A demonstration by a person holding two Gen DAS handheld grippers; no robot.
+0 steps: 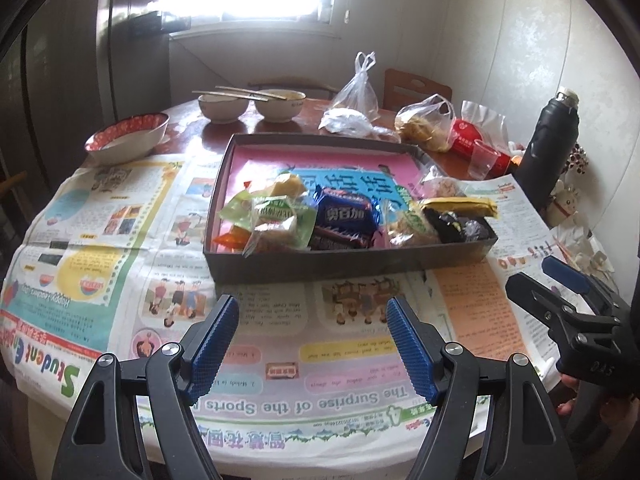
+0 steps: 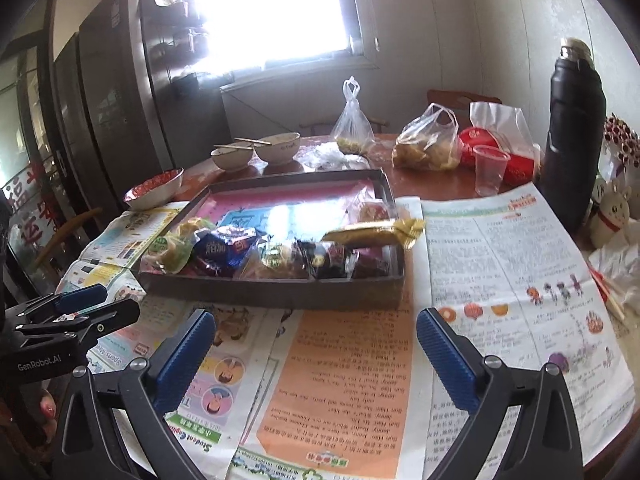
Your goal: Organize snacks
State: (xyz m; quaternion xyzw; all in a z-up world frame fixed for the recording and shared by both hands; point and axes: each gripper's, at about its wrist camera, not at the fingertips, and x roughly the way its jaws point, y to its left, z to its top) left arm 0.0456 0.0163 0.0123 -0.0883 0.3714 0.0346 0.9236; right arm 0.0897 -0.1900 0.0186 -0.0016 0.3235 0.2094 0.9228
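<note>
Left wrist view: the left gripper (image 1: pixel 312 344) w/ black arms and blue ribbed pads hovers over a colourful newspaper sheet (image 1: pixel 120 264) covering a round wooden table (image 1: pixel 444 158). Its fingers (image 1: pixel 214 344) are spread wide, holding nothing. Just beyond them sits a shallow dark rectangular cardboard box (image 1: pixel 344 266) w/ a pink and blue printed lining. Wrapped snacks lie heaped along the box's near side: a green-wrapped cake packet (image 1: pixel 276 220) at left, a dark blue biscuit packet (image 1: pixel 346 216) in the middle, a long yellow wrapper (image 1: pixel 460 204) resting on the right rim. The right gripper (image 1: pixel 560 284) shows at the right edge, apart from the box; its fingers look close together, but whether they meet cannot be told here. Behind the box: a red-patterned bowl (image 1: pixel 128 136), two pale bowls (image 1: pixel 252 106) w/ chopsticks across them, clear plastic bags (image 1: pixel 356 96), a clear plastic cup (image 1: pixel 484 158), a tall black thermos flask (image 1: pixel 552 148).

Right wrist view: the right gripper (image 2: pixel 316 356) is over the newspaper's orange panel, fingers (image 2: pixel 448 360) spread wide, empty. The same box (image 2: pixel 280 292) sits ahead, snacks still along its near wall, yellow wrapper (image 2: pixel 376 232) on the right rim. The left gripper (image 2: pixel 76 308) is at the left edge, near the box's corner. Thermos (image 2: pixel 576 136) and cup (image 2: pixel 490 170) stand at far right.
</note>
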